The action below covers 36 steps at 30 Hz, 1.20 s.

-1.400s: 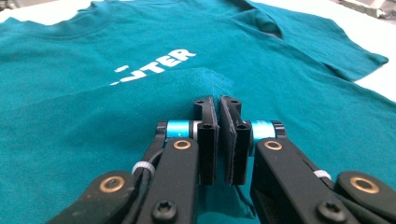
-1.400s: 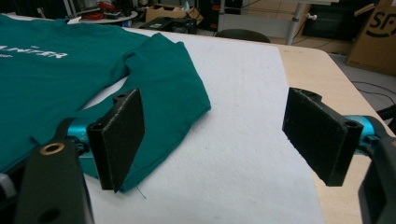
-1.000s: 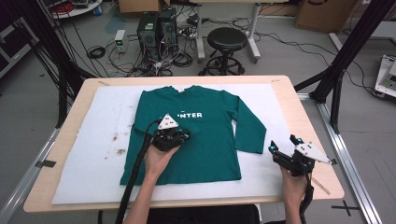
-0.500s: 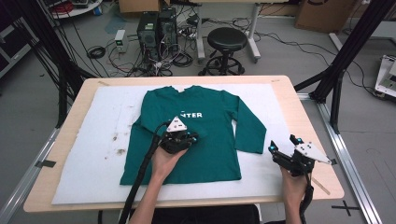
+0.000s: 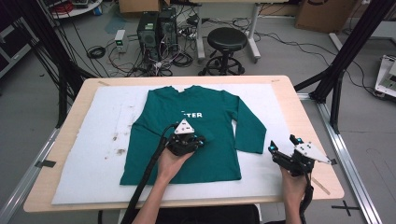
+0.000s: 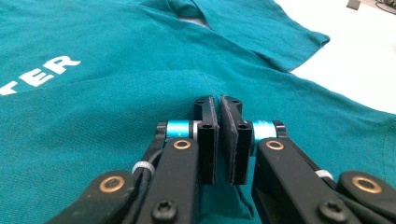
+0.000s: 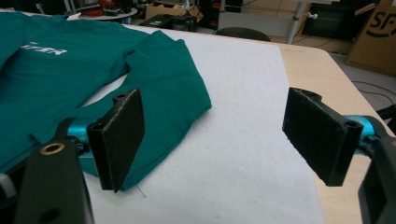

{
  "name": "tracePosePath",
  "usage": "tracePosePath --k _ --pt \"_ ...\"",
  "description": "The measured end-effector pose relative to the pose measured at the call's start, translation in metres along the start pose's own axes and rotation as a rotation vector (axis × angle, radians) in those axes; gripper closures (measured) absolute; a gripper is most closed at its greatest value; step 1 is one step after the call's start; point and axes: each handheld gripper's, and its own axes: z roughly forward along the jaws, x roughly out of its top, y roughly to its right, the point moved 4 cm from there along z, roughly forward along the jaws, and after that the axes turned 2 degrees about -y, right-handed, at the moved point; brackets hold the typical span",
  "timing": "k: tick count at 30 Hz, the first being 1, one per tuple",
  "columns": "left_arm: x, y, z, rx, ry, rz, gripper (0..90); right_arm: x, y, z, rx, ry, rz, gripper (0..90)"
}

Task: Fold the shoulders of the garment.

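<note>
Green shirt [image 5: 187, 135] lies flat mid-table on the white mat [image 5: 84, 154]. Looks light and floppy, so I'd pinch a hem or sleeve cuff at 3 o'clock. Left gripper [image 6: 219, 105] is nearly closed, holding nothing I can see; right gripper [image 7: 210, 135] is wide open and empty.

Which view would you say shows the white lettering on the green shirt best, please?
The left gripper view: the white lettering is large and sharp, reading "TER" beside the shut left hand-held gripper. The high view shows it small and partly covered; the right gripper view shows it distant and blurred.
</note>
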Motion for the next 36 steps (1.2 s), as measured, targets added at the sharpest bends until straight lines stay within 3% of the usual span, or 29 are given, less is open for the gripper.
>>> tracePosePath --k 9,15,22,25,29,36 --pt "0.001 -0.001 -0.001 -0.015 0.014 -0.02 80.5 0.0 0.0 0.0 0.0 0.001 -0.001 21.5" --pt "0.005 -0.001 -0.006 -0.01 0.042 -0.024 65.8 0.0 0.0 0.0 0.0 0.001 -0.001 21.5" --pt "0.005 -0.002 -0.012 0.022 0.017 0.019 59.9 0.0 0.0 0.0 -0.001 0.0 -0.002 21.5" --pt "0.004 -0.002 -0.015 0.032 0.004 0.032 52.9 0.0 0.0 0.0 -0.001 0.0 -0.003 21.5" --pt "0.004 -0.003 -0.022 0.045 -0.009 0.046 44.2 0.0 0.0 0.0 -0.002 0.0 -0.002 21.5" --pt "-0.003 -0.012 -0.045 0.044 -0.008 0.016 36.2 0.0 0.0 0.0 -0.002 0.003 -0.001 21.5"
